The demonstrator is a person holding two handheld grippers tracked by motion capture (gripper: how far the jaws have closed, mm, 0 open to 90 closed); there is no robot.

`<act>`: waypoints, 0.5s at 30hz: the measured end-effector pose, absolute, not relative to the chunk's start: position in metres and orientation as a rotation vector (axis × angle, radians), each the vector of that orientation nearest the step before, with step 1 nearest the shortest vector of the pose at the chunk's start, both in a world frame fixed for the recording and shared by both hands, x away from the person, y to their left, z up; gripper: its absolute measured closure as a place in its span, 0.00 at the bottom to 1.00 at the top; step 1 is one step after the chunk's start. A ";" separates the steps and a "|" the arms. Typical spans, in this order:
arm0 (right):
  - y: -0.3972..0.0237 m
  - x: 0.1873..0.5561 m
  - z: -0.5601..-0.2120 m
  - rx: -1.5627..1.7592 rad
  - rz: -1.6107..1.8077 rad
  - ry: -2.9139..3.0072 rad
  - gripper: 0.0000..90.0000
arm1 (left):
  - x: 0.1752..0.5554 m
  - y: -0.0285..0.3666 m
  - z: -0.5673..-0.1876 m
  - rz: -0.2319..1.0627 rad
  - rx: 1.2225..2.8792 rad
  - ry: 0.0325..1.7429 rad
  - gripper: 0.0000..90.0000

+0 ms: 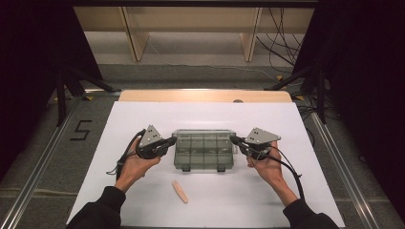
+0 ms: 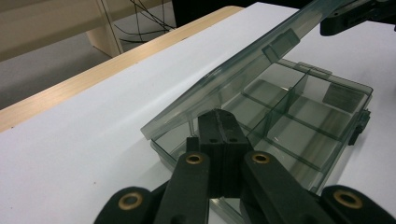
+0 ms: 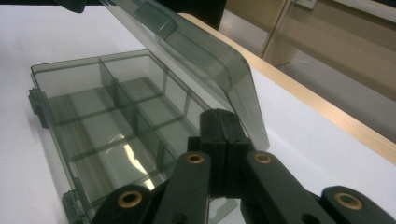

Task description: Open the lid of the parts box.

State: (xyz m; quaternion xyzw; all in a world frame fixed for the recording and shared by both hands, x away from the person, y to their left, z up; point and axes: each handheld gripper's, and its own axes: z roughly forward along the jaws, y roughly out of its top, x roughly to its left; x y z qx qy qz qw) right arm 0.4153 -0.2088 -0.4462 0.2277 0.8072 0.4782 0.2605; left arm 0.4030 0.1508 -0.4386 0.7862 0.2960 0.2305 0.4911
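High view: L gripper (image 1: 168, 141) & R gripper (image 1: 235, 140), both jaws shut on nothing, prop compartment box (image 1: 204, 164) lid (image 2: 243, 70) half-up. Next, prob: push lid fully back.

One sign can be read: a black numeral "5" (image 1: 81, 130), made of dark tape strips, on the grey floor to the left of the white-covered worktop (image 1: 143, 119), at about its far-left corner. The smoky transparent plastic compartment box (image 1: 204, 150) at the worktop's middle bears no readable label or brand in any view, and the pale pinkish-beige oblong piece (image 1: 180, 191) lying near of it carries no lettering that can be made out
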 end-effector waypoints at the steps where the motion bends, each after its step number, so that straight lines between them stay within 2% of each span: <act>1: -0.209 0.415 -0.447 0.616 1.299 2.181 1.00 | 0.403 0.151 -0.439 0.561 1.911 0.717 1.00; 6: -0.209 0.415 -0.447 0.622 1.303 2.193 0.99 | 0.402 0.149 -0.439 0.556 1.910 0.718 1.00; 14: -0.213 0.417 -0.446 0.654 1.304 2.257 0.89 | 0.402 0.149 -0.439 0.545 1.902 0.722 1.00; 15: -0.215 0.417 -0.446 0.668 1.311 2.263 0.84 | 0.402 0.150 -0.438 0.550 1.902 0.724 1.00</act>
